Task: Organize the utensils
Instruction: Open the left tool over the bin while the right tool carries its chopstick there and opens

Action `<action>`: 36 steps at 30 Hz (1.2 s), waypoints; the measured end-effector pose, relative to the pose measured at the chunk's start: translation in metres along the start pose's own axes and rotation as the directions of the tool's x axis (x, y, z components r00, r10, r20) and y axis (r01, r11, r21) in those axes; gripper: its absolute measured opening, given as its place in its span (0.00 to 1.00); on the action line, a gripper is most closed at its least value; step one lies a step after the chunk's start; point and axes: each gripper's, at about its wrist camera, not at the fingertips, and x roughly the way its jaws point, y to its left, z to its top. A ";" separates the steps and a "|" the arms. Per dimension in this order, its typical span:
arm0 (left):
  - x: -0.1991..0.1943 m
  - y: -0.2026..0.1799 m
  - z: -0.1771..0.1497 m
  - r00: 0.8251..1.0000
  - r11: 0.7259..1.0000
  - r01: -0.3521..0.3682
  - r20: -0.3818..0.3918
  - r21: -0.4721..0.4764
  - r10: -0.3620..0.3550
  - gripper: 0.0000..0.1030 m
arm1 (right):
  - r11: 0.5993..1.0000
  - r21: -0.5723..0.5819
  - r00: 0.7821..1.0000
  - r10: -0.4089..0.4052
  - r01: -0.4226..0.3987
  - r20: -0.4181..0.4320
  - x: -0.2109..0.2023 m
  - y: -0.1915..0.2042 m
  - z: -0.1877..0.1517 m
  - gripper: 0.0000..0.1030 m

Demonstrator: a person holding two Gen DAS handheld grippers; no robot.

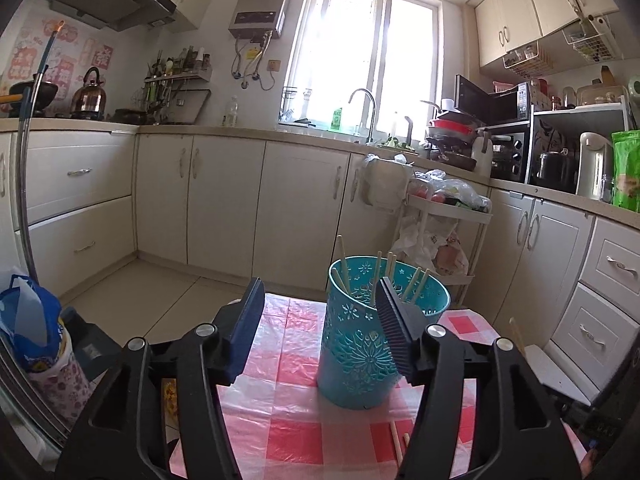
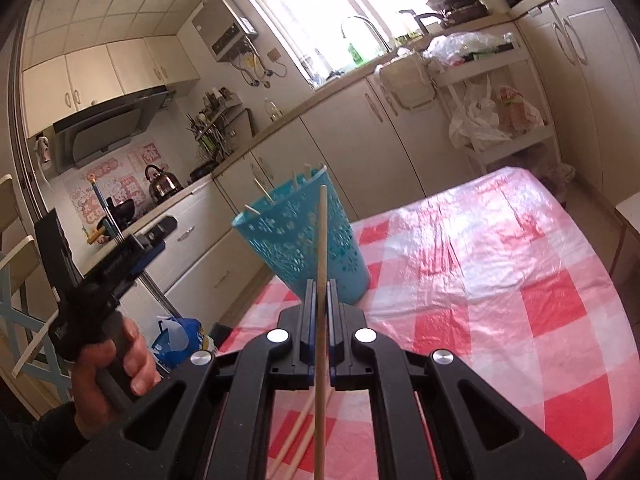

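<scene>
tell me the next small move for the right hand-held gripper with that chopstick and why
Probably carry it forward and up until the tip stands over the teal holder's open rim, then lower it in. The right hand-held gripper is shut on one chopstick, which is outside the holder, while others already stand inside. The left hand-held gripper is open, holding nothing.

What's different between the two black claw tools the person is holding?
The right gripper is shut, clamping a wooden chopstick that stands upright between its pads; the left gripper is wide open and holds nothing. The right one sits short of the teal holder, its chopstick rising in front of it, while the left one's fingers frame the same holder without touching it, as far as I can tell. Both are black with dark blue pads.
</scene>
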 end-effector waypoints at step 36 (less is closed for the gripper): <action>-0.042 -0.020 0.037 0.983 0.982 0.143 0.134 -0.121 -0.126 0.69 | 0.963 -0.133 0.840 0.269 -0.233 0.472 0.083 0.066 0.124 0.05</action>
